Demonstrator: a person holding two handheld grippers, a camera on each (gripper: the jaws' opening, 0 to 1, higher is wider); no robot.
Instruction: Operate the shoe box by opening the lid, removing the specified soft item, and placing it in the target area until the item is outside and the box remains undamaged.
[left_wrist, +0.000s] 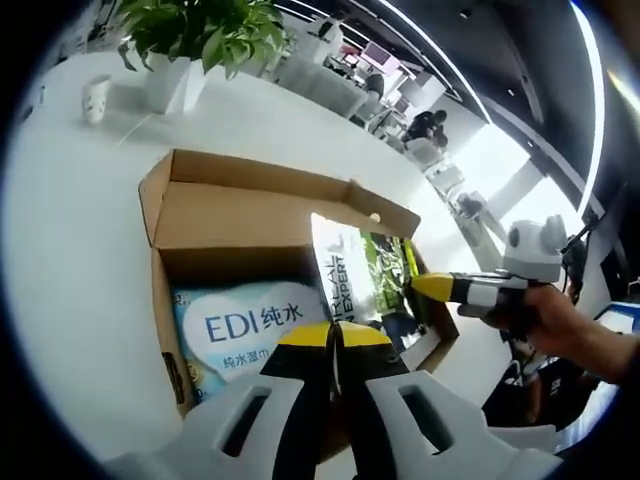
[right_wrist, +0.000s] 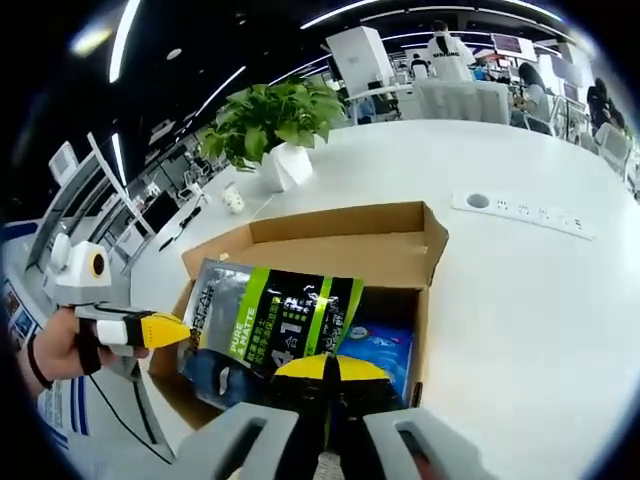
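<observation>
An open cardboard shoe box (left_wrist: 240, 215) (right_wrist: 340, 245) sits on the white table with its flaps spread. A black and green soft pouch (left_wrist: 375, 275) (right_wrist: 275, 320) stands tilted, partly risen out of the box. My right gripper (right_wrist: 330, 368) (left_wrist: 432, 288) is shut on the pouch's edge. A blue and white EDI wipes pack (left_wrist: 250, 330) (right_wrist: 385, 345) lies inside the box. My left gripper (left_wrist: 335, 338) (right_wrist: 170, 330) is shut at the box's near rim, beside the pouch; whether it pinches the cardboard is unclear.
A potted green plant (left_wrist: 195, 35) (right_wrist: 275, 125) and a paper cup (left_wrist: 95, 98) (right_wrist: 233, 199) stand beyond the box. A socket strip (right_wrist: 525, 213) is set in the white table (left_wrist: 70, 260) (right_wrist: 520, 300). Desks and people fill the background.
</observation>
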